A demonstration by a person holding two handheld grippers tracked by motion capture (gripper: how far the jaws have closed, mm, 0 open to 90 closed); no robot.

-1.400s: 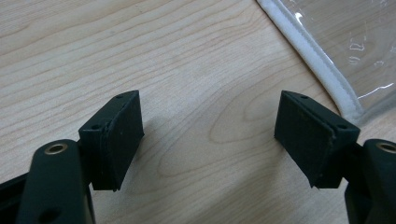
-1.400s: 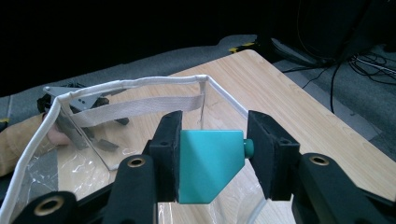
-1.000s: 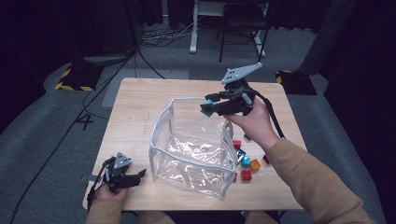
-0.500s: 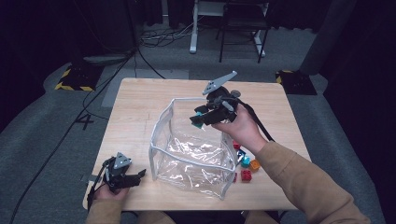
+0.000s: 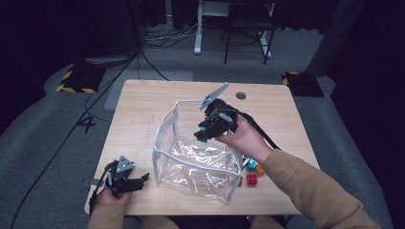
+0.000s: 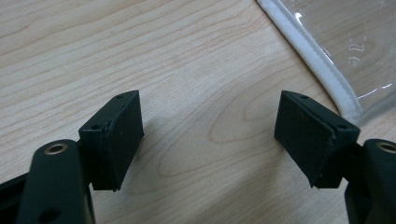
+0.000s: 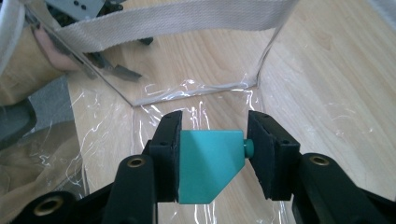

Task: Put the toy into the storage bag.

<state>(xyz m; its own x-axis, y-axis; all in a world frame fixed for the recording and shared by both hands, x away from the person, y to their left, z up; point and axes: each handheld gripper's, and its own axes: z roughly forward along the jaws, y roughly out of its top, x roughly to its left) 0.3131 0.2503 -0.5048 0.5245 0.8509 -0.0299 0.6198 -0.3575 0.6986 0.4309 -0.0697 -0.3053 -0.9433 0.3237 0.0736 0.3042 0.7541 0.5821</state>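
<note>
A clear plastic bag [image 5: 198, 162] with a white zip rim stands open in the middle of the wooden table [image 5: 143, 109]. My right gripper [image 5: 202, 135] hangs just inside the bag's mouth, shut on a teal brick [image 7: 208, 170] whose stud presses against one pad. Through the bag's far wall in the right gripper view I see the left gripper [image 7: 100, 32] and its hand. My left gripper [image 5: 143, 179] rests near the table's front left corner, beside the bag's white rim [image 6: 322, 70], open with bare wood between its jaws.
Several loose bricks lie to the right of the bag: a red one [image 5: 251, 179], an orange one [image 5: 260, 169] and a teal one [image 5: 250, 164]. A round hole [image 5: 241, 95] sits in the table's far side. Cables cross the dark floor beyond.
My right gripper has come down and to the left with the teal brick, from above the bag's far rim into its mouth. The left gripper has stayed put.
</note>
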